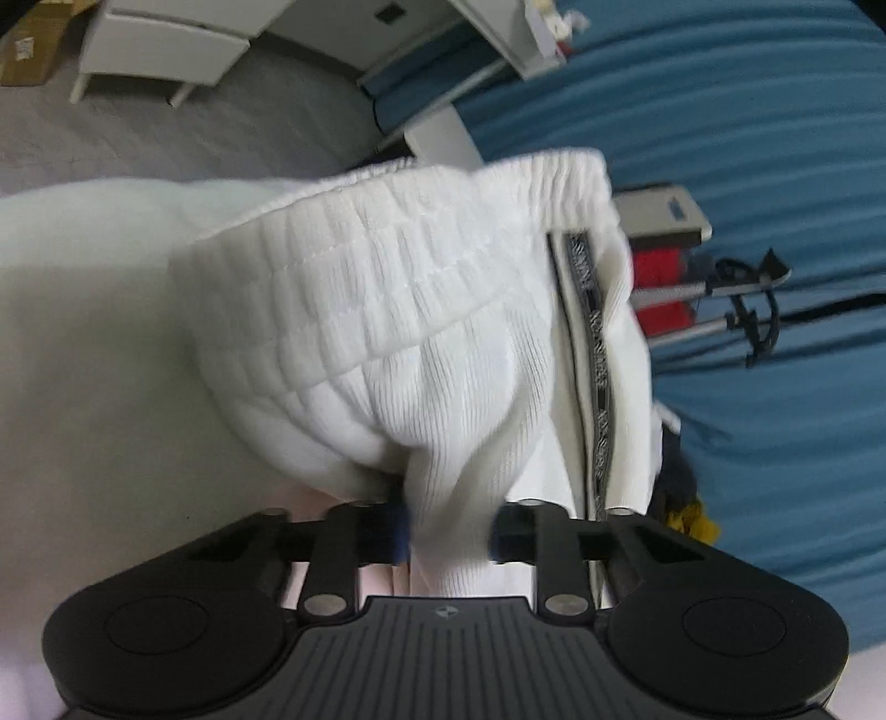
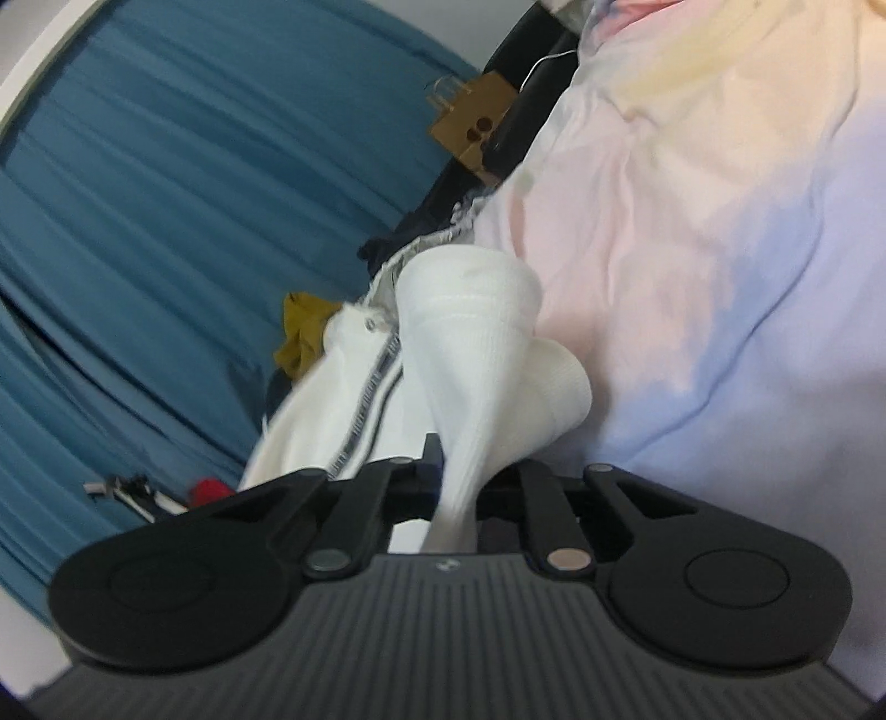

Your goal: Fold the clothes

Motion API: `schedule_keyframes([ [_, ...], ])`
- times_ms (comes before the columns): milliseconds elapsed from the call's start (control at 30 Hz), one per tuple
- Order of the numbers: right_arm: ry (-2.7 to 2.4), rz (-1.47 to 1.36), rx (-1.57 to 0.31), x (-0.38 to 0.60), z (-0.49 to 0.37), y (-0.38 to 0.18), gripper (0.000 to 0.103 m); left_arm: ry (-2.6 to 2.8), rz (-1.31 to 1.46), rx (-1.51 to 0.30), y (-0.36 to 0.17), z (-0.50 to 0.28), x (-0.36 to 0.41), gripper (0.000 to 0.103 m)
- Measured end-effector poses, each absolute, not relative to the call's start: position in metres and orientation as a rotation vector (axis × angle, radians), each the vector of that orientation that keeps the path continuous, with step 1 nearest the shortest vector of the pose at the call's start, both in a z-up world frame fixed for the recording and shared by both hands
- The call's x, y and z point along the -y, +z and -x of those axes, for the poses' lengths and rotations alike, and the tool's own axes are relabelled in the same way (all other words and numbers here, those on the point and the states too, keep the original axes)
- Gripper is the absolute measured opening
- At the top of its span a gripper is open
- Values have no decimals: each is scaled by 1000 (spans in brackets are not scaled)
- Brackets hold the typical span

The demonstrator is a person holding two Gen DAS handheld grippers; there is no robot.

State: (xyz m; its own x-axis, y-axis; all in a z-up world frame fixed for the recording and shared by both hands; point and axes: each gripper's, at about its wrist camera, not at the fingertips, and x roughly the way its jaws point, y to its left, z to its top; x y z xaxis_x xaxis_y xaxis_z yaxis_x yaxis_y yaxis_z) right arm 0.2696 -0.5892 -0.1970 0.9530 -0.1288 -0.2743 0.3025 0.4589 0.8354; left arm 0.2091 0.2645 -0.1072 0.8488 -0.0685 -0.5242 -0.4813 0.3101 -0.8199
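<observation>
1. Between the left tongs (image 1: 449, 526), in the left wrist view, a gathered fold of the white ribbed garment (image 1: 398, 310) is clamped; the jaws are drawn together on the cloth.
2. The elastic waistband (image 1: 443, 221) is seen bunched directly ahead of the left tongs, and a dark printed side stripe (image 1: 590, 354) is shown running down the right part of the cloth.
3. Behind the garment, a blue curtain (image 1: 747, 111), a red object (image 1: 659, 277) and a white cabinet (image 1: 160, 39) on the grey floor are visible, all blurred.
4. Between the right tongs (image 2: 462, 487), in the right wrist view, a narrow twisted fold of the same white garment (image 2: 470, 332) is clamped.
5. The garment is held raised, just beside a pale pastel bedsheet (image 2: 692, 194) on its right.
6. A mustard cloth (image 2: 303, 332) and a cardboard piece (image 2: 470, 124) are seen further back, before the blue curtain (image 2: 166, 166).
</observation>
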Motion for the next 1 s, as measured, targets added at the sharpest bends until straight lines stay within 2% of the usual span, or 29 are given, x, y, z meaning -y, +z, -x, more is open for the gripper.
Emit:
schedule_keyframes([
  [167, -286, -1041, -173, 583, -236, -174, 9, 257, 1192, -413, -85, -204, -260, 13],
  [400, -344, -992, -235, 586, -178, -158, 8, 147, 1172, -357, -52, -164, -258, 12],
  [533, -356, -1052, -226, 586, -147, -149, 8, 112, 1225, -328, -46, -91, -264, 11],
  [767, -390, -1149, -279, 596, -98, -154, 8, 121, 1235, -355, -36, -28, -291, 10],
  [1000, -442, -1293, -390, 604, -73, -204, 8, 187, 1141, -515, -58, 12, -298, 11],
])
